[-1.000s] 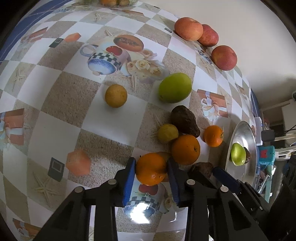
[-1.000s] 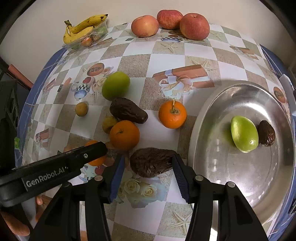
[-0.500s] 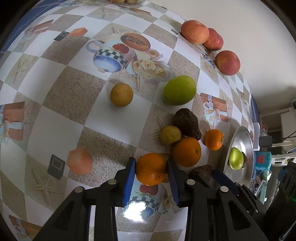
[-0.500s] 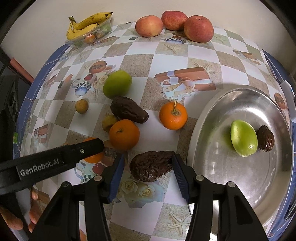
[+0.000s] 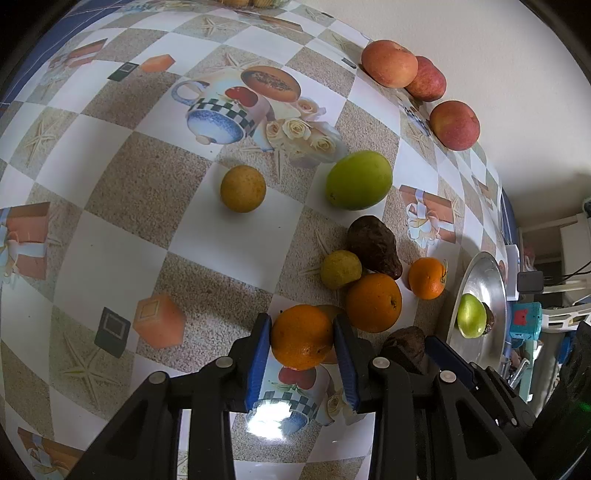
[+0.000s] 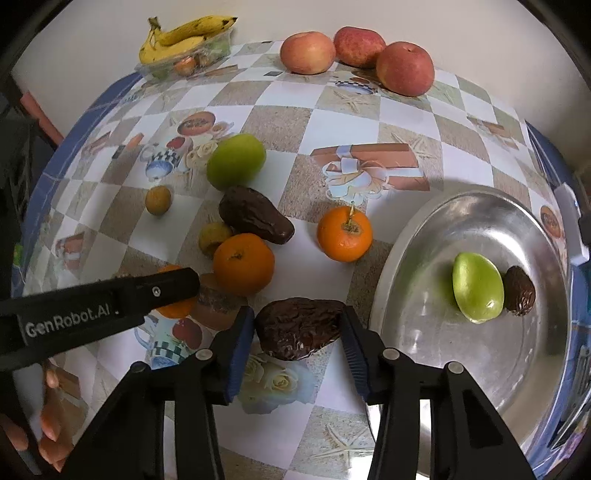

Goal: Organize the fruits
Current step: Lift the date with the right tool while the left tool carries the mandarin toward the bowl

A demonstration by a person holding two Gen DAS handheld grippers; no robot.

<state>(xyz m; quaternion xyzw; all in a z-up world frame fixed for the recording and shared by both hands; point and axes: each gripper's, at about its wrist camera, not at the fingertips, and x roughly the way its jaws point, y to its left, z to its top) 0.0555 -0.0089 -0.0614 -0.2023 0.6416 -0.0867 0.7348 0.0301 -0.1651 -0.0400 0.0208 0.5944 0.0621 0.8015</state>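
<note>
Gripping an orange – left gripper; right gripper clamps a dark wrinkled fruit.

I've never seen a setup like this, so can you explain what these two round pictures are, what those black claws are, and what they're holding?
No robot here: a person holds a two-finger gripper in each hand, and each carries a wide-angle camera looking out along its fingers. That bends the pictures round.

In the left camera's picture, the left gripper is closed on an orange. In the right camera's picture, the right gripper is closed on a wrinkled dark brown fruit.

On the checkered tablecloth lie more oranges, a green fruit, apples and bananas. The steel tray already holds a green fruit and a dark one.
</note>
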